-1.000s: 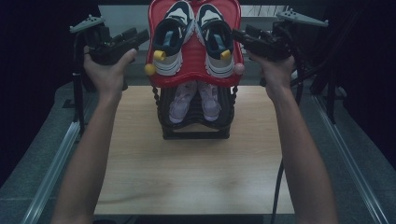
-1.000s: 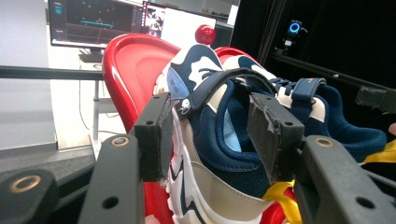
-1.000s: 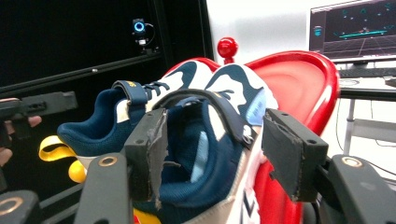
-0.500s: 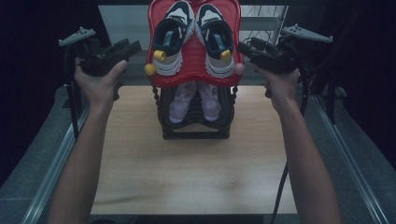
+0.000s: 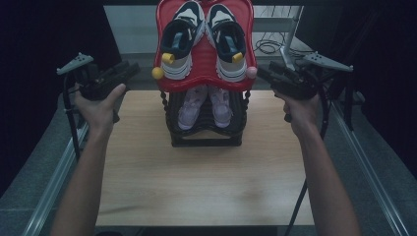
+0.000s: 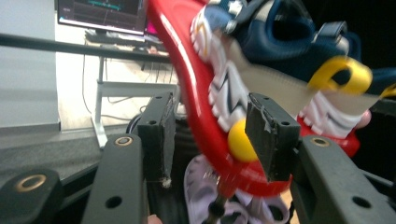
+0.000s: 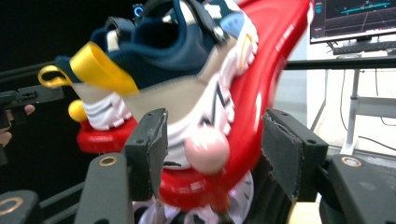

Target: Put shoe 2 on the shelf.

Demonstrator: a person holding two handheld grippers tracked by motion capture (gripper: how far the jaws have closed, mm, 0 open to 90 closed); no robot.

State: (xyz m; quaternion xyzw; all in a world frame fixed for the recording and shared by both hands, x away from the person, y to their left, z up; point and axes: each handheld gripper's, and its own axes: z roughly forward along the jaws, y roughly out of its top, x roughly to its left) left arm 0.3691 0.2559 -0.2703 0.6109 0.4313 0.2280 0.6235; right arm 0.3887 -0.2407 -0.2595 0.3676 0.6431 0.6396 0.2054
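Item: red tray [image 5: 204,81] w/ navy sneakers [image 5: 204,37], top tier of black rack [image 5: 204,140], pink shoes beneath. Both hands dropped vs 1 s ago, now level w/ tray's front corners. Left gripper [image 5: 132,70] just narrowed a bit, wide, straddling yellow knob [image 6: 239,140], no contact; right gripper [image 5: 263,73] wide round pink knob [image 7: 206,148] – prob. lining up a two-sided grab

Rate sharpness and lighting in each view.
High view: dim, dark surround, table sharp. Left gripper view: bright background, red tray and shoe motion-smeared. Right gripper view: shoe and pink knob blurred, left half dark.
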